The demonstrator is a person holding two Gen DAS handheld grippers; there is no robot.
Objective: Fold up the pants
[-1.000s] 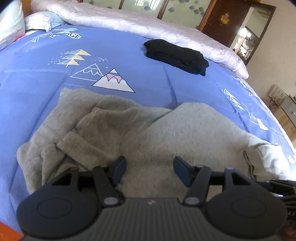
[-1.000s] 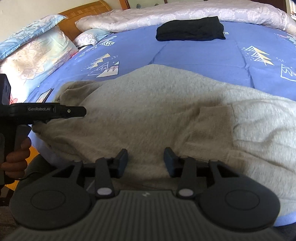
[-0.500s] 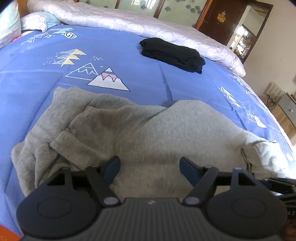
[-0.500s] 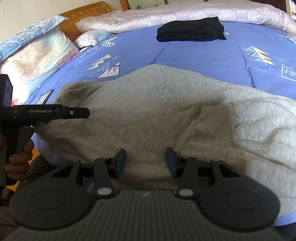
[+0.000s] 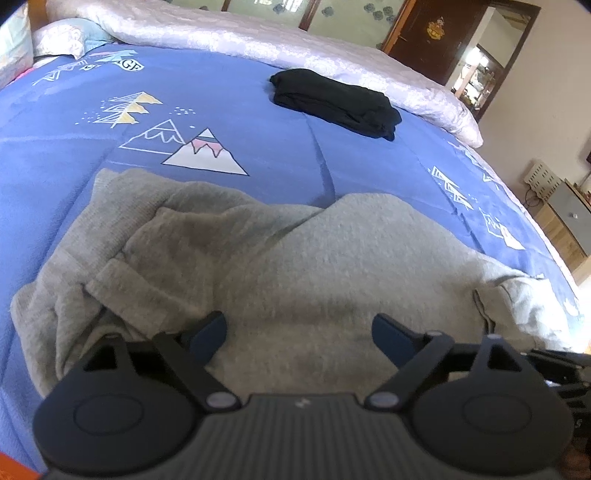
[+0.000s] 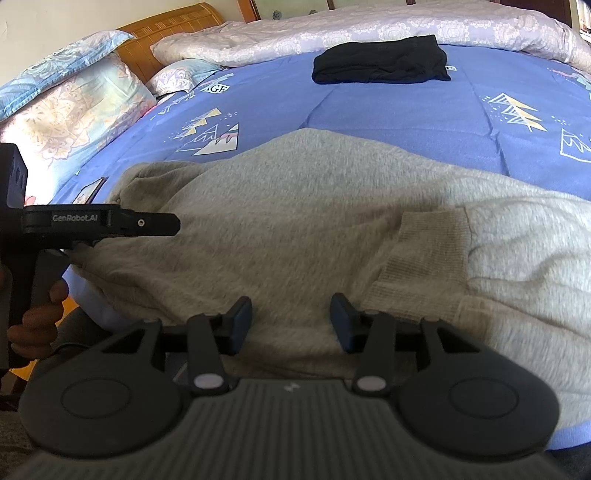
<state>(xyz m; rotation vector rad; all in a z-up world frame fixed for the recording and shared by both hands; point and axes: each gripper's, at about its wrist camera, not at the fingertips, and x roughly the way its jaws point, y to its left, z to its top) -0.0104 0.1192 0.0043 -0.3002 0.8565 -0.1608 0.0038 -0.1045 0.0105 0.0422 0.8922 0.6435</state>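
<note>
Grey sweatpants (image 5: pixel 295 273) lie spread across the near edge of a bed covered by a blue quilt (image 5: pixel 258 122) printed with small mountain motifs, one ribbed cuff (image 6: pixel 424 254) doubled back over the cloth on the right-hand side and a second leg end bunched in folds at the left. The left gripper (image 5: pixel 299 328) hangs just above the grey fabric with its jaws opening wide, its blue-tipped fingers (image 5: pixel 210 328) well apart and nothing pinched between them; the cloth only lies beneath the gap. The right gripper (image 6: pixel 291 317) hovers over the near hem of the same garment, its jaws set at a middling width, the pads (image 6: pixel 343 321) standing clear of the fabric with no fold caught between them. Seen from the right wrist camera, the left tool reaches in from the left edge of the frame over the bunched end of the pants, a person's hand (image 6: pixel 33 317) wrapped around its black handle. Farther up the quilt, well apart from the grey pair, a black garment (image 5: pixel 336 103) sits folded into a neat stack, close to a pale lilac comforter (image 6: pixel 369 33) heaped along the far side. Floral pillows (image 6: pixel 66 103) rest against a wooden headboard (image 6: pixel 166 26) at the head of the bed
</note>
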